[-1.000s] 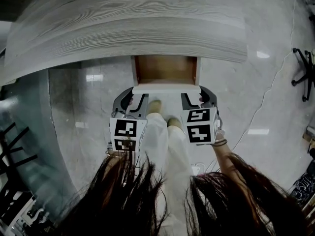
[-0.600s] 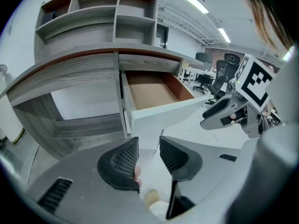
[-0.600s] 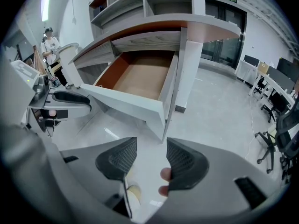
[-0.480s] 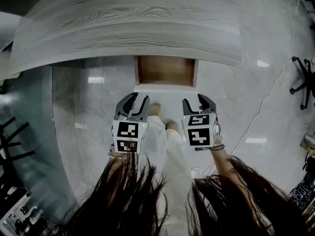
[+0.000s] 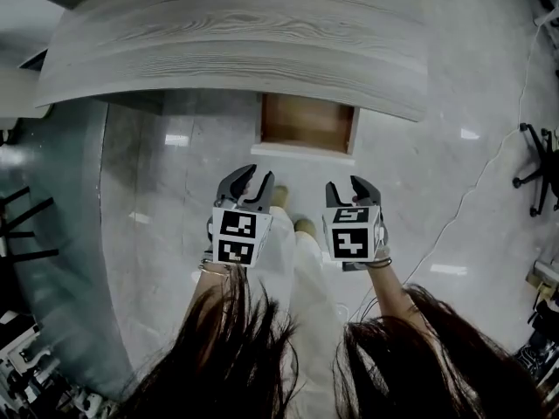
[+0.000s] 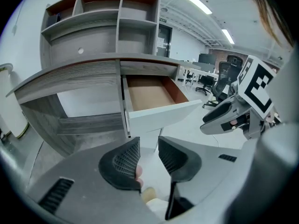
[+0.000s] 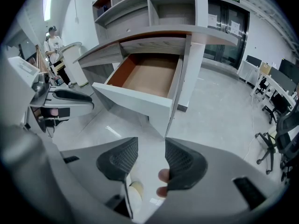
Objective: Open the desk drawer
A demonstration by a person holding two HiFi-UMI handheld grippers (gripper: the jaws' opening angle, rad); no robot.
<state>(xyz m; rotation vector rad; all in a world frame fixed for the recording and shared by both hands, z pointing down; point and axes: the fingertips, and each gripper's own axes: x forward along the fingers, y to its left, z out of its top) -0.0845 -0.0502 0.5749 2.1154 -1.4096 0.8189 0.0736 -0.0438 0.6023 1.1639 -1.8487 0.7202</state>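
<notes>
The desk drawer [image 5: 306,122] stands pulled out from under the grey wood desktop [image 5: 236,42], its brown inside bare and its white front panel [image 5: 302,150] facing me. Both grippers hang over the floor, short of that panel and clear of it. My left gripper [image 5: 247,180] is open; its jaws have just been closing a little, with nothing between them. My right gripper [image 5: 352,190] is open too, its jaws also just narrowed on nothing. The left gripper view shows the drawer [image 6: 149,92] beyond the left gripper [image 6: 148,146]. In the right gripper view the drawer [image 7: 149,73] lies ahead of the right gripper [image 7: 152,148].
Open shelves [image 6: 103,13] rise over the desk. My legs and shoes [image 5: 293,225] stand between the grippers on the glossy floor. A cable [image 5: 463,208] runs across the floor at right toward an office chair [image 5: 537,147]. A person [image 7: 53,43] stands far off at left.
Both grippers have drawn back from the drawer's front panel toward me and now hang apart from it. The drawer stays pulled out.
</notes>
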